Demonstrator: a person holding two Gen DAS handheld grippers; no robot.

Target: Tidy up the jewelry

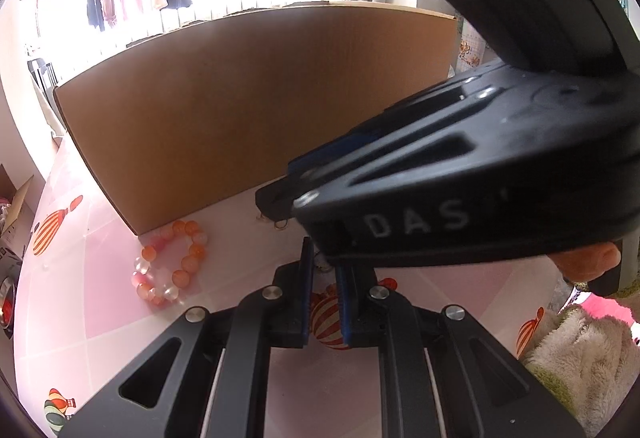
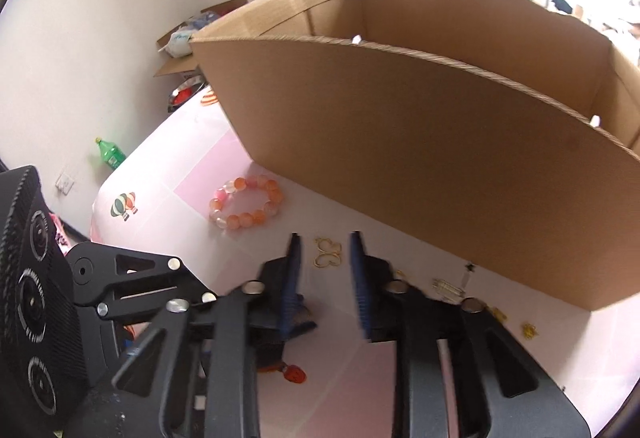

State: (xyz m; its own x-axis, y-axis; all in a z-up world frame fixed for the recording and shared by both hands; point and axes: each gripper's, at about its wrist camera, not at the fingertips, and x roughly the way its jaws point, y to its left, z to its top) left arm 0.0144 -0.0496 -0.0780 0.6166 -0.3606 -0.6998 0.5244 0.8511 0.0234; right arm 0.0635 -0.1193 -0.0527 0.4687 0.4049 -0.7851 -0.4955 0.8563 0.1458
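My right gripper [image 2: 325,244] stands open just above the pink tablecloth, close to the box's near wall. A pair of gold butterfly-shaped earrings [image 2: 328,254] lies right ahead of its tips, with nothing between the pads. My left gripper [image 1: 323,260] sits low and to its left, jaws nearly together on a small silvery piece [image 1: 321,263] that the right gripper partly hides. The right gripper's body [image 1: 460,190] crosses over it. An orange and pink bead bracelet [image 2: 246,204] lies to the left by the box. An orange pendant [image 2: 295,374] rests on the cloth under the right gripper.
A large open cardboard box [image 2: 400,158] fills the back of the table. Small clear and gold pieces [image 2: 448,286] and a gold charm [image 2: 530,330] lie along its base to the right. A fluffy sleeve [image 1: 580,358] is at the right and a green bottle [image 2: 110,154] stands on the floor.
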